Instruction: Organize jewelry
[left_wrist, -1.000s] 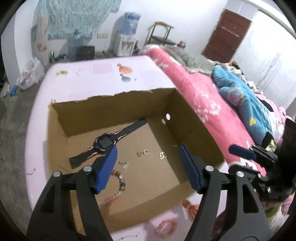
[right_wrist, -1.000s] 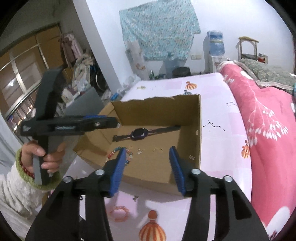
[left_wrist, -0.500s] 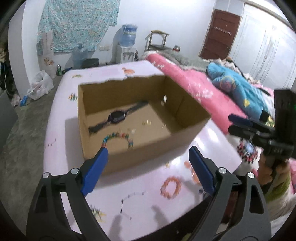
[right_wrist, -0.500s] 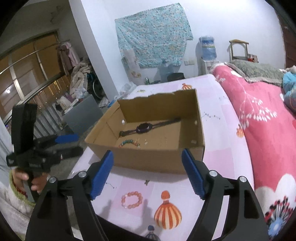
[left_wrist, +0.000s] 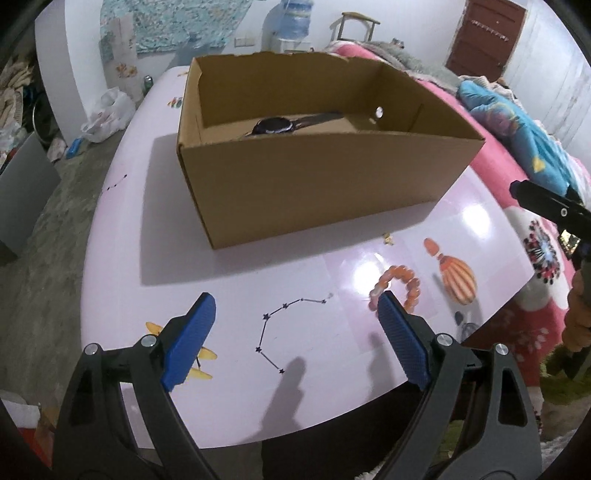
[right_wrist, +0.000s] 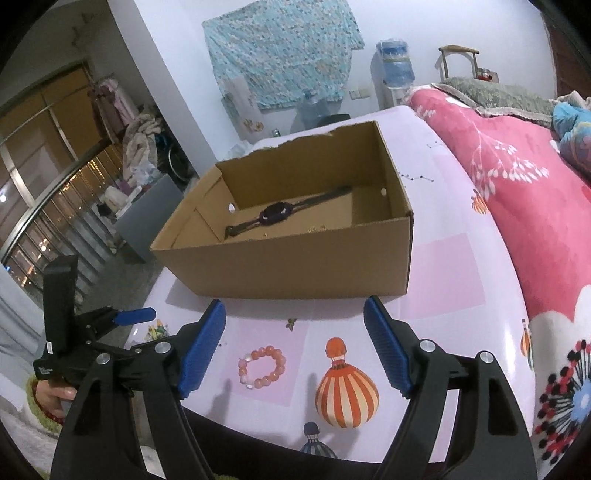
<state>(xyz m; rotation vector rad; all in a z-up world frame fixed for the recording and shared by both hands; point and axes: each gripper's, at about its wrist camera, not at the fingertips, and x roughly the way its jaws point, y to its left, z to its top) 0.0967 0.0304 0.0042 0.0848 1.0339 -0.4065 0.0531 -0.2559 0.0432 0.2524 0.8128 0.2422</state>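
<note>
An open cardboard box (left_wrist: 317, 184) (right_wrist: 295, 266) stands on the pink table. A dark wristwatch (left_wrist: 275, 125) (right_wrist: 275, 214) and small gold pieces (right_wrist: 316, 229) lie inside it. An orange bead bracelet (left_wrist: 400, 286) (right_wrist: 263, 367) lies on the table in front of the box, with a small gold piece (left_wrist: 388, 240) (right_wrist: 291, 323) near the box's front wall. My left gripper (left_wrist: 293, 312) is open and empty, low over the table's near edge. My right gripper (right_wrist: 295, 319) is open and empty, just above the bracelet.
A thin chain with star charms (left_wrist: 284, 325) lies on the table between the left fingers. Printed balloon pictures (right_wrist: 345, 391) mark the tabletop. A pink bed (right_wrist: 517, 192) runs along the right. A grey cabinet (right_wrist: 147, 221) stands left of the table.
Both grippers have pulled back from over the box and dropped low in front of it. The box's contents are now mostly hidden behind its front wall.
</note>
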